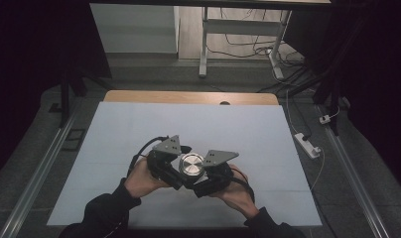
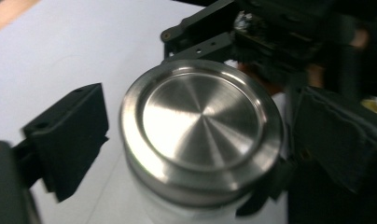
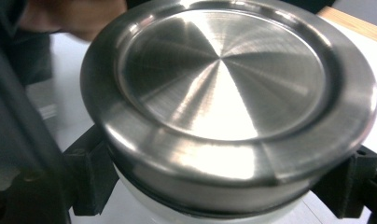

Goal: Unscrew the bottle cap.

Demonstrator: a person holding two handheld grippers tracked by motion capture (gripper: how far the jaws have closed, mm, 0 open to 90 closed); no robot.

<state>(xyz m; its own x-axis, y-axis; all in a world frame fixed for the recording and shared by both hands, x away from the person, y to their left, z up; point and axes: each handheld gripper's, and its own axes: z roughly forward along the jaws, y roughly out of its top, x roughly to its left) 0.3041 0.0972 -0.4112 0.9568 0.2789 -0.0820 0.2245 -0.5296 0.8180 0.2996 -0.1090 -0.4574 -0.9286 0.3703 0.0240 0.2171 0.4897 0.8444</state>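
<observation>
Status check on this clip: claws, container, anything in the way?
Right claw clamped on white container below its steel lid. Left claw straddles lid, grip unclear. White mat bare around them.

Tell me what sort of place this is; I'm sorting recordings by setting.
Probably a lab or recording workspace, not a home: a wooden table under a white sheet, loose cables and a white power strip on grey floor, dark curtains around, and another metal-legged desk behind.

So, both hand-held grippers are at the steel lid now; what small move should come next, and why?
Probably close the left hand-held gripper a little first. In its view the jaws stand on either side of the steel lid, the left one clearly apart from it, while the right hand-held gripper seems to hug the white container just under the lid, steadying it for a twist.
</observation>
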